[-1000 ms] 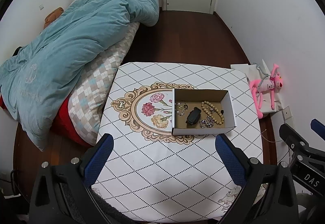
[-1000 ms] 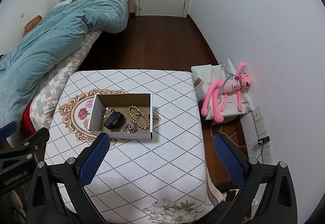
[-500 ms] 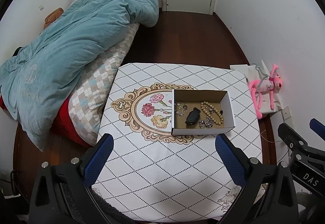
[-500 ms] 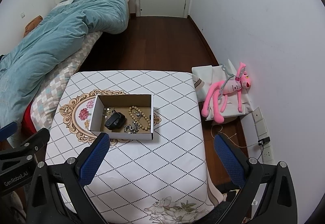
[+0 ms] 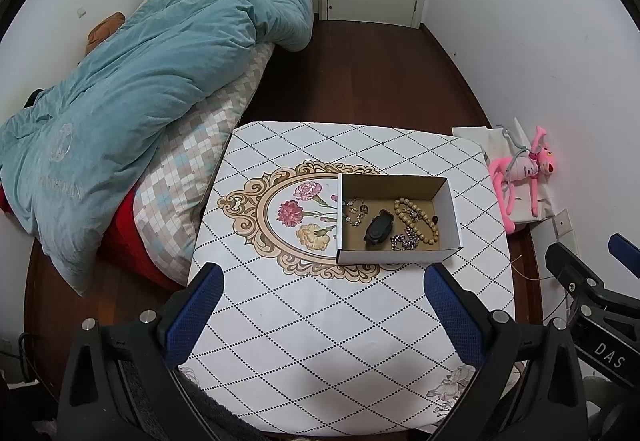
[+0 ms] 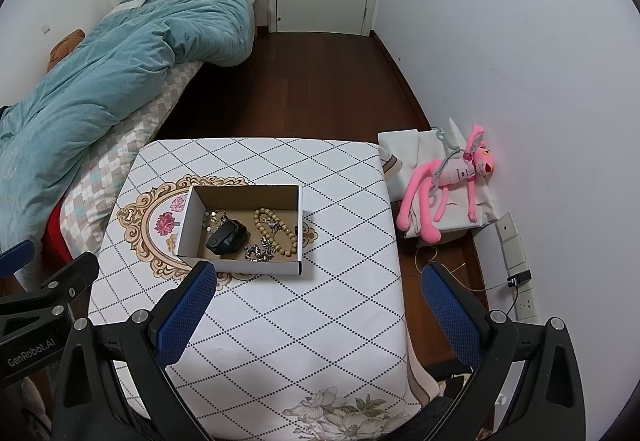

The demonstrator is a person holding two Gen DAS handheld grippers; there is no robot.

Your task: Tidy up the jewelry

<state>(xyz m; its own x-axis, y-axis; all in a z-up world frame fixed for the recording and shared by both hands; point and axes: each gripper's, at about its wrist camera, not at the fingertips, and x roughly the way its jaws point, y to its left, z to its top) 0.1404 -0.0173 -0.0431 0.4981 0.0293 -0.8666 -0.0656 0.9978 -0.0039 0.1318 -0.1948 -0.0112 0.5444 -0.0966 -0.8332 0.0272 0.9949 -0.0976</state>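
White diamond-patterned tablecloth (image 5: pixel 320 321) covered the table beside a bed, and on it sat an open white cardboard box (image 5: pixel 400 256) holding a wooden bead bracelet (image 5: pixel 416 219), silver chain jewelry (image 5: pixel 405 241) (tangled) and a small black object (image 5: pixel 378 228). Left gripper (image 5: pixel 324 305) and right gripper (image 6: pixel 318 305) hovered near the box, fingers spread wide, holding nothing.

Teal duvet (image 5: pixel 132 89); pink plush (image 6: pixel 448 181)

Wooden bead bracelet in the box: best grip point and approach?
Take the wooden bead bracelet on its far loop, the stretch farthest from the silver chain tangled at its near end. Come straight down from above: it lies flat on the box floor, and the walls block any side approach. The right tongs, open, look better placed.
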